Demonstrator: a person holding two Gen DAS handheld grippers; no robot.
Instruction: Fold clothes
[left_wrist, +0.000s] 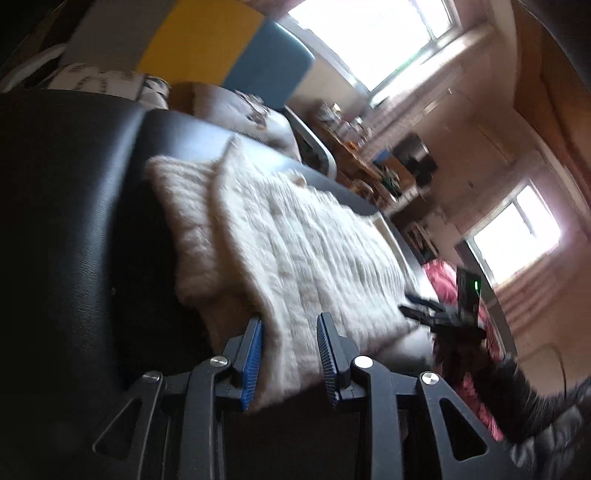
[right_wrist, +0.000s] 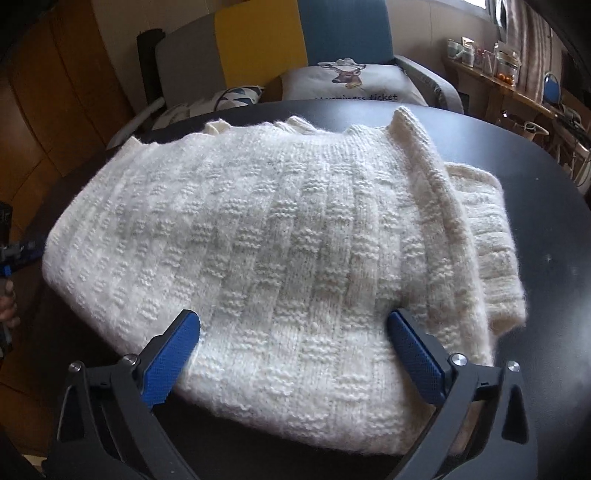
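Fingers on my right gripper (right_wrist: 293, 352) stood wide apart, blue pads splayed over the near hem of the cream knit sweater (right_wrist: 266, 240), gripping nothing that I could see. My left gripper (left_wrist: 290, 360) had its pads narrowly parted with a sweater edge running up between them; whether they touched the wool I could not tell through the blur. Sweater lay on the dark round table (right_wrist: 546, 266), body spread flat, one thick fold doubled along its right side in the right wrist view, with a ribbed layer showing from under that fold. That arrangement would suit either a fold partly made or a garment being smoothed after folding; I could not decide which. Risks I noted: the knit looked bulky and springy, so a shallow pinch on one layer could slip and let the doubled side flop open; a bite that caught only the top layer would drag it off the lower one and skew the stack. The left wrist view was tilted steeply and smeared, so I judged that side uncertain. Beyond the table sat a printed cushion (right_wrist: 354, 83) on an armchair (right_wrist: 347, 33).
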